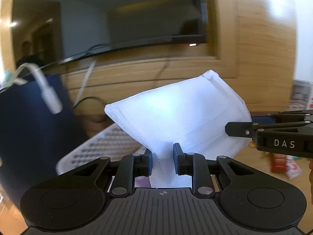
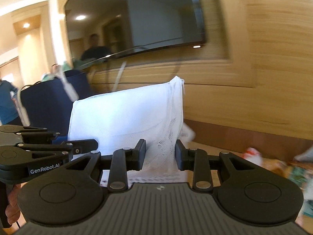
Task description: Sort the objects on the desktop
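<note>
Aloft, one white mesh zip pouch (image 1: 176, 113) before a wooden wall, two black grippers, left gripper (image 1: 162, 157) and right gripper (image 2: 160, 154), each pinched narrowly on its lower edge, lettering "DAS", "GenRobot.AI", one dark television (image 2: 133, 19), one navy bag (image 1: 29, 127).

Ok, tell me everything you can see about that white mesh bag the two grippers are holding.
The white mesh bag is a fine, see-through net pouch with stitched edges and what looks like a zipper at its top corner. Pale folded contents show through it. It is held up above the desk, spread like a sheet, with the left gripper and right gripper each pinching bunched mesh along its lower edge. Nothing else visibly touches it.
</note>
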A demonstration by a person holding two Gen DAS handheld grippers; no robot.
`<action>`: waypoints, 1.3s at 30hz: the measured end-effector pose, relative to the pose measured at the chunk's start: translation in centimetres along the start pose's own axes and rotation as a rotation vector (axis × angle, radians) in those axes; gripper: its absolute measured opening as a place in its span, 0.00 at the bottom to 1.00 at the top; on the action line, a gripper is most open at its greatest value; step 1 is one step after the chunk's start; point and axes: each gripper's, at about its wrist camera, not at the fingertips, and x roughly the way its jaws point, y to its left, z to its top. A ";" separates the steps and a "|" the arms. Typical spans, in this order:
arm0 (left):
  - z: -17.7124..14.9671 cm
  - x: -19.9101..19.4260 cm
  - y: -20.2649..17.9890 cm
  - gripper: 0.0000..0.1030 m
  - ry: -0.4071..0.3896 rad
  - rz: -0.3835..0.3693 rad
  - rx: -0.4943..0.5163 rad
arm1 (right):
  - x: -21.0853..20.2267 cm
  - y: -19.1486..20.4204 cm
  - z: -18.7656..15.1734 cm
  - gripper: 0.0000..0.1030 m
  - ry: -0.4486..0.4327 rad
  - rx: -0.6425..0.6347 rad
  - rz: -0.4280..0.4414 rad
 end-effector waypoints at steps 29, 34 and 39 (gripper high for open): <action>-3.0 6.8 4.0 0.87 0.159 0.191 -0.103 | 10.5 3.9 -0.5 0.72 0.163 -0.138 -0.002; -2.5 5.9 3.9 0.99 0.139 0.204 -0.099 | 10.0 4.0 -0.1 0.74 0.131 -0.151 -0.022; -2.3 5.3 3.9 1.00 0.146 0.206 -0.119 | 9.2 4.0 0.2 0.74 0.106 -0.129 -0.034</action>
